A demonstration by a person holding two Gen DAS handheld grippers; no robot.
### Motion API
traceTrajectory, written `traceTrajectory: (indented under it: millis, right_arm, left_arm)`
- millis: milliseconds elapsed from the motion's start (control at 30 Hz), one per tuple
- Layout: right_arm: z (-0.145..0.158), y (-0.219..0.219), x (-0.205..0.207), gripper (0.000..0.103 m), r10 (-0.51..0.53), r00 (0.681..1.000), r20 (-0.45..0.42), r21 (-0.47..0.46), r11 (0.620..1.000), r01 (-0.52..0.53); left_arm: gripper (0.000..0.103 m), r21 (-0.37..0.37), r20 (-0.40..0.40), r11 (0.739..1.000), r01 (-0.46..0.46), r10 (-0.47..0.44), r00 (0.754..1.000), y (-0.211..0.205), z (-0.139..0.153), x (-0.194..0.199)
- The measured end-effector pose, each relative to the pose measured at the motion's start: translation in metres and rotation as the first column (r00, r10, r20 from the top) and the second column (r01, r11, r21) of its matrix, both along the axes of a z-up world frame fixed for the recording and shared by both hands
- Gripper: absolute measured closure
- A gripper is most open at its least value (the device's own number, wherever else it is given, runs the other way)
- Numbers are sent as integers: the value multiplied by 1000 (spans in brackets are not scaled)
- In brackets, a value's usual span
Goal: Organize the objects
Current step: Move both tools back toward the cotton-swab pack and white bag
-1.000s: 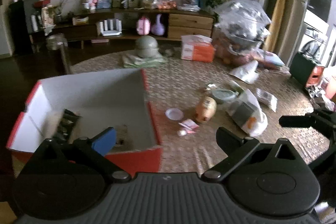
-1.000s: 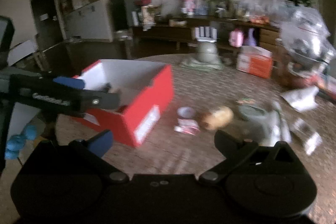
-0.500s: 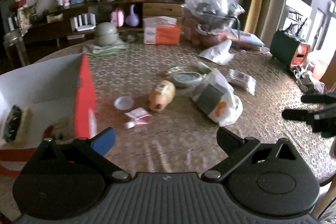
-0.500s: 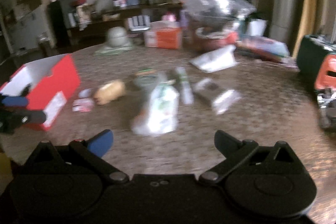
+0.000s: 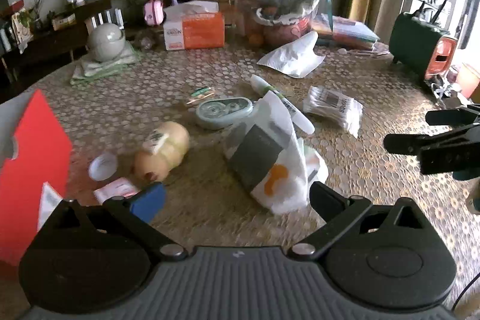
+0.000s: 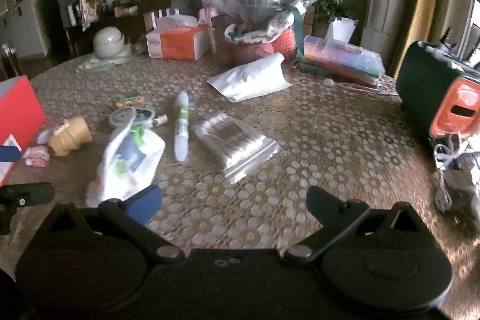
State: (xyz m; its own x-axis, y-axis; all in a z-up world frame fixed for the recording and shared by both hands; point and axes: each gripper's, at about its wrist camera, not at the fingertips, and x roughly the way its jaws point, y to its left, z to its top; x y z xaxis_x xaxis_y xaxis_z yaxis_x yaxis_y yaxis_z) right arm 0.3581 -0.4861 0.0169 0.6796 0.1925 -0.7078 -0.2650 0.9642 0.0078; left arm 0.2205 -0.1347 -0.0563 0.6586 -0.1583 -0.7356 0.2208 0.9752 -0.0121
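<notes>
Both grippers are empty with their jaws spread wide, so the step in hand is, I think, to choose the next thing and bring it to the red box at the left edge of the table.

Nearest to the left gripper lies the white plastic bag, soft and lumpy; it is better to pinch a gathered fold of it than to press on the flat side. The right gripper hovers over bare tablecloth, with the clear packet just ahead.

A little farther, the yellow jar lies on its side. Its long axis runs from near-left to far-right in the left view, and the open mouth seems to point toward the camera and the box. It may roll, so the fingers should close across the round body. Its cap rests just beside it.

Behind the bag, the white marker lies nearly straight away from the right gripper, so a grip across its middle is natural.
</notes>
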Motion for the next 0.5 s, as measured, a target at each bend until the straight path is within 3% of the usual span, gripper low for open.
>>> traceTrajectory:
  millis: [333, 500]
  right_arm:
    - [-31, -3, 69, 0, 68, 996, -62, -42, 997, -71]
    - [-40, 4, 92, 0, 133, 987, -88, -54, 989, -138]
  left_arm:
    - [0, 28, -77, 999, -43, 45, 996, -35, -21, 60]
    - [0, -1, -132, 998, -61, 60, 989, -38, -34, 79]
